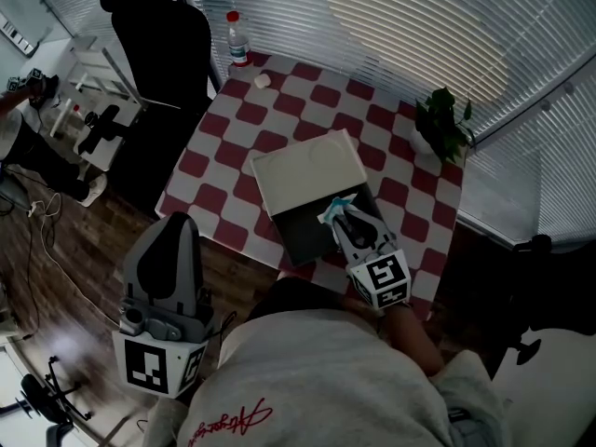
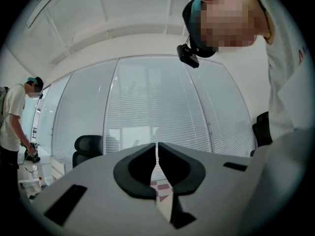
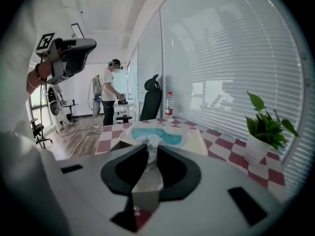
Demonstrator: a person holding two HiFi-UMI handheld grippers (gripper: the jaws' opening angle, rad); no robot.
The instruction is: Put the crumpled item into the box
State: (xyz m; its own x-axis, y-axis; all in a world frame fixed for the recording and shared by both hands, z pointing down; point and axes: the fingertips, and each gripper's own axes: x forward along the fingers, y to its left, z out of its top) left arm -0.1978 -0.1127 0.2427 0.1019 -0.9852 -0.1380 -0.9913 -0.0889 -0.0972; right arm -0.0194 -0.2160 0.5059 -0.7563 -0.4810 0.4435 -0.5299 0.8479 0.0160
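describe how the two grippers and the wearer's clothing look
Both the left gripper and the right gripper have pale grey shells with black curved jaws. Each carries a white cube with black square markers. The person wears a light top with red script lettering.

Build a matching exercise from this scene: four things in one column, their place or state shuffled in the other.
1. left gripper
2. crumpled item
3. bottle
4. potted plant

A. red cap, at the table's far edge
B. shut and empty
C. at the table's right corner
D. pinched in the right gripper

Pairs: 1-B, 2-D, 3-A, 4-C
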